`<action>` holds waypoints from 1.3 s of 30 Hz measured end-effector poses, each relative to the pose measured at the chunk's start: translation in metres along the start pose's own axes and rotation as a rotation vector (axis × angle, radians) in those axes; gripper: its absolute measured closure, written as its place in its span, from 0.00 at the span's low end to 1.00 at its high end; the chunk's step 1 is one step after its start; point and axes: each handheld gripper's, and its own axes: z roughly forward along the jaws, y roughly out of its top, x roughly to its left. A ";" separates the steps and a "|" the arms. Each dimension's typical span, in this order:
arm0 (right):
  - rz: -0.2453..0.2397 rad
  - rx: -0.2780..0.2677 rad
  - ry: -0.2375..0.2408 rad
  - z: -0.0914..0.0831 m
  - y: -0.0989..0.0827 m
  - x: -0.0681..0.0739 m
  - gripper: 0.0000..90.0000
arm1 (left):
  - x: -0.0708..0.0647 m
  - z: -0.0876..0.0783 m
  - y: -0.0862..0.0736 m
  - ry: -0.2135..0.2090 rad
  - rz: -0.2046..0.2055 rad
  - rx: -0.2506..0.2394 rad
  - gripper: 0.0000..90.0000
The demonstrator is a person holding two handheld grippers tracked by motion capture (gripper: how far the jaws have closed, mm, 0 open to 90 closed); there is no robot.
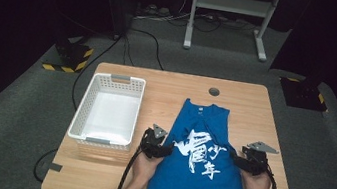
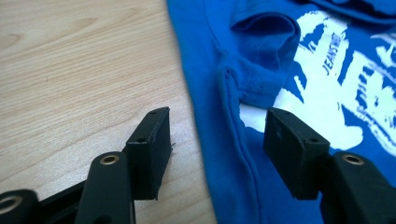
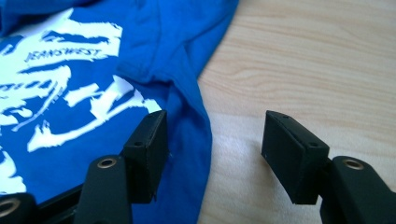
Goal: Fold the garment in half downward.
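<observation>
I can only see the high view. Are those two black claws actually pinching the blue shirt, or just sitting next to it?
Observer: Neither pinches. In the left gripper view, the left gripper stands open astride the blue shirt edge.
Operator: And the other one?
Observer: The right gripper is open too, one jaw over cloth, one over the table.
Operator: Any writing on the shirt?
Observer: Small letters in the white print read JEANSWEST.

Right hand-held gripper [image 3: 215, 149] jaws apart, straddling blue shirt [image 3: 154, 56] edge on wooden table [image 3: 317, 65].
</observation>
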 end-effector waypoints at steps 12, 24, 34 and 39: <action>0.045 -0.025 0.035 0.014 0.033 0.002 0.48 | 0.010 0.020 0.048 -0.009 -0.035 -0.010 0.47; 0.091 -0.005 0.040 0.046 0.056 -0.001 0.49 | 0.012 0.056 0.075 0.022 -0.008 0.071 0.47; 0.067 0.046 0.017 0.063 0.077 0.002 0.49 | 0.015 0.067 0.077 0.030 -0.003 0.083 0.46; 0.083 0.073 0.012 0.074 0.085 0.004 0.49 | 0.013 0.074 0.077 0.033 0.011 0.101 0.46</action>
